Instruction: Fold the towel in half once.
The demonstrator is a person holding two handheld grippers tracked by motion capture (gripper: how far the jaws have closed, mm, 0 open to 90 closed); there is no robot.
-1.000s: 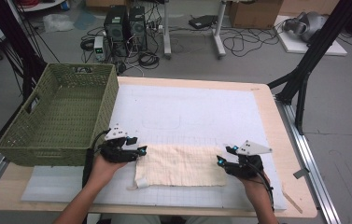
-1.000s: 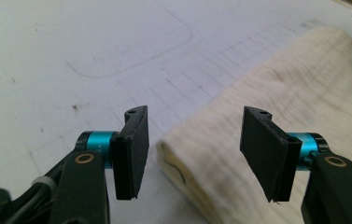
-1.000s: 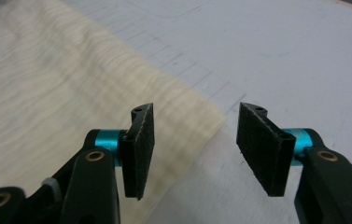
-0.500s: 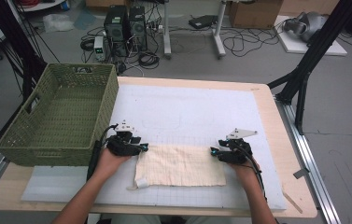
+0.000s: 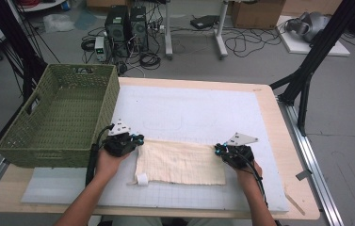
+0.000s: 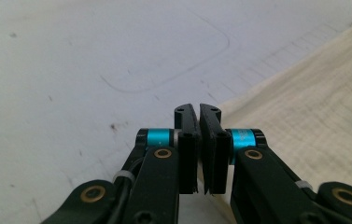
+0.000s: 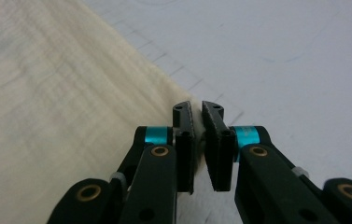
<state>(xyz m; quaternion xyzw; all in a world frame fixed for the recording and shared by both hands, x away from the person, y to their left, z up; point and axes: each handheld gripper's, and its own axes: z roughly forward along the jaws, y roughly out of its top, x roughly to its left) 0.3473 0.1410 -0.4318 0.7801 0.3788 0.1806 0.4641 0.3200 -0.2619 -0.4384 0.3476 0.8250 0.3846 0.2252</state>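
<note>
A cream cloth (image 5: 180, 162) lies flat on the white gridded mat (image 5: 189, 108), with a small white tag (image 5: 142, 179) at its near left corner. My left gripper (image 5: 137, 140) sits low at the cloth's far left corner. Its jaws have just been closing and now stand shut on the cloth edge (image 6: 304, 116), as the left gripper (image 6: 198, 108) view shows. My right gripper (image 5: 219, 149) rests at the far right corner. Its jaws have also just been closing and pinch the corner of the cloth (image 7: 47, 93), as the right gripper (image 7: 197, 106) view shows.
A green woven basket (image 5: 107, 108) stands empty at the table's left, close behind my left hand. The wooden table edge (image 5: 278, 141) runs along the right of the mat. Computers, cables and black stand legs are on the floor beyond.
Both pairs of jaws have gone from open to shut at the cloth's far corners. The right gripper slid left onto its corner. The left gripper stayed in place.
</note>
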